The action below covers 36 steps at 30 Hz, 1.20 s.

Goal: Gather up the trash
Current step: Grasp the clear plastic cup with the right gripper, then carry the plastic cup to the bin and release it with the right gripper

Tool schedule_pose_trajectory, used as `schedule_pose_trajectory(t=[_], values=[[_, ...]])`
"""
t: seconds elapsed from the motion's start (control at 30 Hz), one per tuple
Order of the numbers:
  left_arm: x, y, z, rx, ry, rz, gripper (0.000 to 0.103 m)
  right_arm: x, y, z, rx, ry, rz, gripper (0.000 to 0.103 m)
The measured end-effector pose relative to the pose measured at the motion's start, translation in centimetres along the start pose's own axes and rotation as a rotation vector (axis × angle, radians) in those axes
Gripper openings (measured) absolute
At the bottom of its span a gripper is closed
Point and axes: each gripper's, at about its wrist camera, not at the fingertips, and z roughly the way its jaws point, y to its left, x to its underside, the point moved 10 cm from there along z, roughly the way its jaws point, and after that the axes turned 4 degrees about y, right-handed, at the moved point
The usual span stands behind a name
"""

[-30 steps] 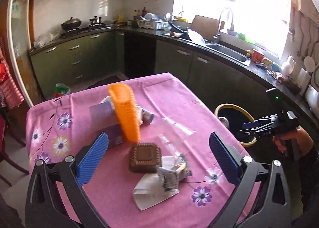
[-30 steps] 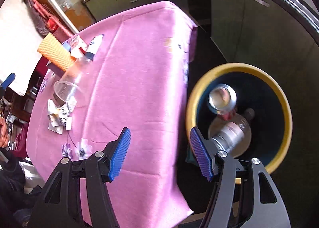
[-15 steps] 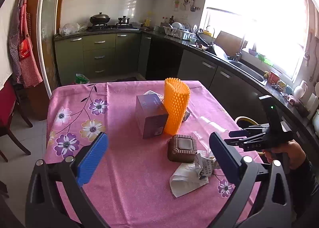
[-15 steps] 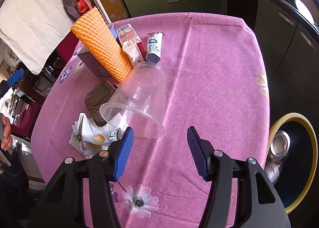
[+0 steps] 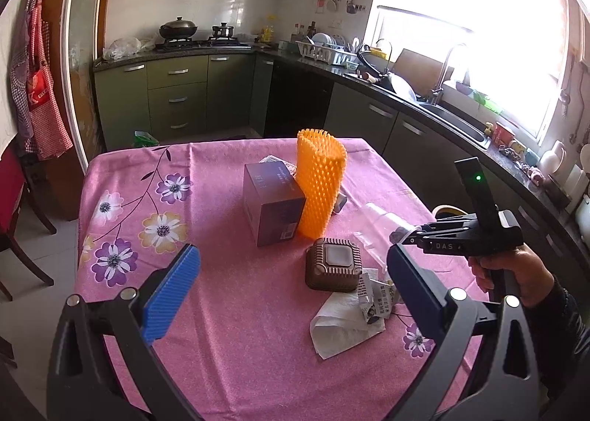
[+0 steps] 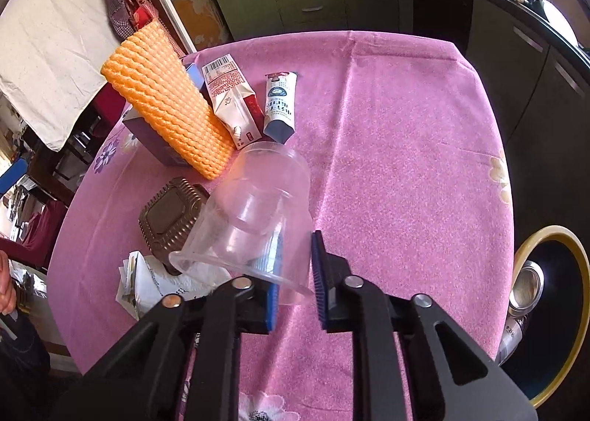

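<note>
A: Start at the left of the worktop. What is there?

B: Pink flowered cloth, bare at that end. The left gripper hangs above it with its fingers spread wide and nothing between them.

A: And toward the middle?

B: A purple box stands upright, with an orange foam sleeve upright just beside it, touching its right side. In front of those sits a brown square tray. A crumpled white paper lies below it, with a torn printed wrapper on top.

A: Behind the sleeve?

B: From the right wrist camera, a flattened carton and a small tube lie side by side.

A: Where is the clear cup?

B: On its side, right of the tray, its rim toward the right gripper. Those fingers have just been closing, and they now pinch the wall of the cup at the rim, one finger inside and one outside.

A: Farther right?

B: Off the worktop edge, down on the floor, a yellow-rimmed bin with a can in it.
</note>
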Motion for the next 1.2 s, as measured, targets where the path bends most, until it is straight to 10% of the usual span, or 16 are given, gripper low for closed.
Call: schedule_pose_trajectory(t=[0.63, 1.2], values=[[0.1, -1.2, 0.6, 0.007, 0.015, 0.043, 0.096, 1.1, -2.4, -6.1, 0.008, -0.096, 0.049, 0.006], [0.4, -4.5, 2.2, 0.041, 0.049, 0.106, 0.097, 12.9, -27.7, -11.6, 0.362, -0.037, 0.52, 0.006]])
